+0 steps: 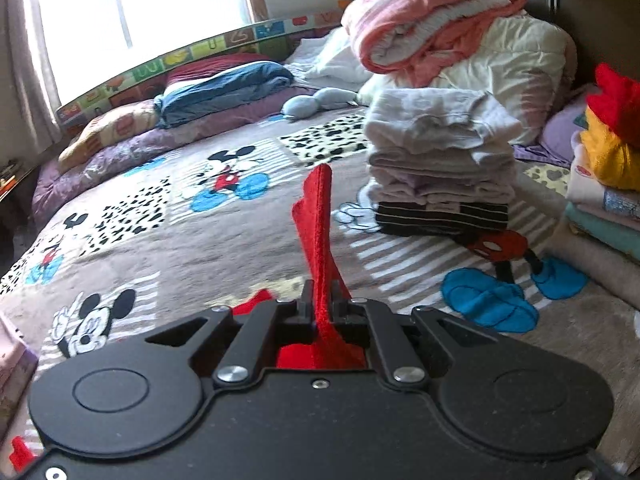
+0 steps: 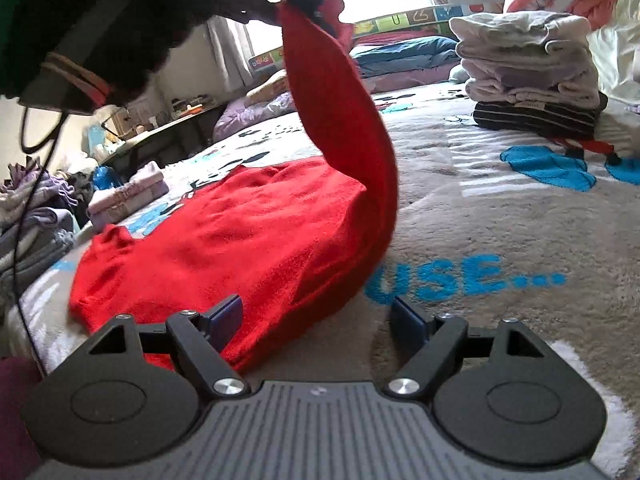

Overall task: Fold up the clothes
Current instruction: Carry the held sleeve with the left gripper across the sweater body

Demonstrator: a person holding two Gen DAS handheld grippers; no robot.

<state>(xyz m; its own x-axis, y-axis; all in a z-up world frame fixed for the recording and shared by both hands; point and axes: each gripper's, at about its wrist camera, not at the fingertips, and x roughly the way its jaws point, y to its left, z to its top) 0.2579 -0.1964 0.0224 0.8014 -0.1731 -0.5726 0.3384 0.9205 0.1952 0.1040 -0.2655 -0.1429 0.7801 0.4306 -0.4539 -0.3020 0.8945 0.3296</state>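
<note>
A red fuzzy garment (image 2: 224, 240) lies spread on the patterned bed blanket (image 2: 500, 216). One long strip of it rises up to my left gripper (image 2: 304, 4), held high at the top of the right wrist view. In the left wrist view my left gripper (image 1: 323, 300) is shut on that red cloth (image 1: 318, 216), which sticks up between the fingers. My right gripper (image 2: 318, 316) is open, low over the blanket at the garment's near edge, with the cloth's edge lying between its left finger (image 2: 226, 318) and right finger (image 2: 408, 322).
A stack of folded pale clothes on a dark striped piece (image 1: 444, 168) stands on the bed ahead. Rolled pink and cream bedding (image 1: 436, 20) lies behind it. Folded things with red and yellow plush (image 1: 608, 152) sit at the right. A clothes heap (image 2: 36, 208) lies left.
</note>
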